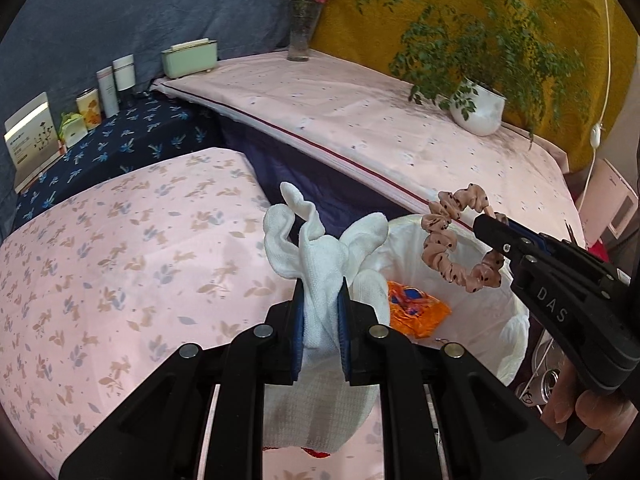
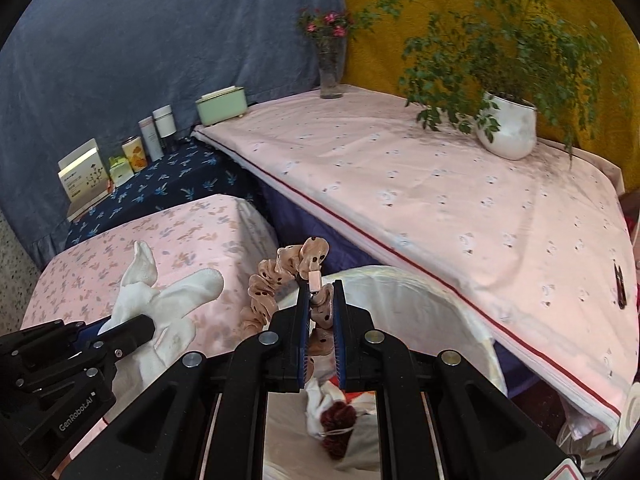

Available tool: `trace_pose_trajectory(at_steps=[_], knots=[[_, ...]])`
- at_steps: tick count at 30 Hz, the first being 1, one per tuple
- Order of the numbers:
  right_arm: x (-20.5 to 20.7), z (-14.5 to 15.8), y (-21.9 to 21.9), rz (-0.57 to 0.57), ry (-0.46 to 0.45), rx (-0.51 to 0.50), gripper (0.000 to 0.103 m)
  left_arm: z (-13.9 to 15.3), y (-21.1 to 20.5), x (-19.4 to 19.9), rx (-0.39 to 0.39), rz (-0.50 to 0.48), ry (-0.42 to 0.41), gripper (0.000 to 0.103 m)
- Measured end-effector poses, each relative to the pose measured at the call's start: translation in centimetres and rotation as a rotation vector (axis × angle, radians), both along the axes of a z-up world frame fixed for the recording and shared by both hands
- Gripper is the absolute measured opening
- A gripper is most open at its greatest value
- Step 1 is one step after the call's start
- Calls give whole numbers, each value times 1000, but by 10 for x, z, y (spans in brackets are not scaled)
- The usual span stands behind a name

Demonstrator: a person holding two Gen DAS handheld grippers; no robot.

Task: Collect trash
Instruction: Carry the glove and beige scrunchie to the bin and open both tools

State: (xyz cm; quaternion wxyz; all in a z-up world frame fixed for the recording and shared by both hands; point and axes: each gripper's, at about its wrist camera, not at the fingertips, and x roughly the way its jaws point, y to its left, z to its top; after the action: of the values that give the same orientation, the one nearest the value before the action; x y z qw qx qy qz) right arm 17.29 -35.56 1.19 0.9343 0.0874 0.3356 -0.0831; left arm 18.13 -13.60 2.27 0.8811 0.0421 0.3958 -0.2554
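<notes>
2 wrist fisheyes, both angled down over the same corner

The left wrist view looks close past its own fingers at the lined bin; the right wrist view looks from just beside it. Both share the bin, pink-covered table and potted plant.

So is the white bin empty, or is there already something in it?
Not empty. The left wrist view shows an orange wrapper lying inside the white-lined bin, below the scrunchie that the right gripper holds.
</notes>
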Motion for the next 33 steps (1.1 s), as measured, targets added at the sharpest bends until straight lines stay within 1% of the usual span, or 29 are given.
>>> trace_pose_trajectory(at_steps=[8, 14, 33], knots=[[-15, -10, -29, -47, 15, 11, 10, -6, -28, -11, 17, -43, 11, 14], [-22, -15, -41, -67, 19, 17, 10, -11, -41, -15, 29, -63, 18, 14], [-27, -22, -53, -87, 33, 21, 11, -17, -60, -21, 41, -91, 23, 14]])
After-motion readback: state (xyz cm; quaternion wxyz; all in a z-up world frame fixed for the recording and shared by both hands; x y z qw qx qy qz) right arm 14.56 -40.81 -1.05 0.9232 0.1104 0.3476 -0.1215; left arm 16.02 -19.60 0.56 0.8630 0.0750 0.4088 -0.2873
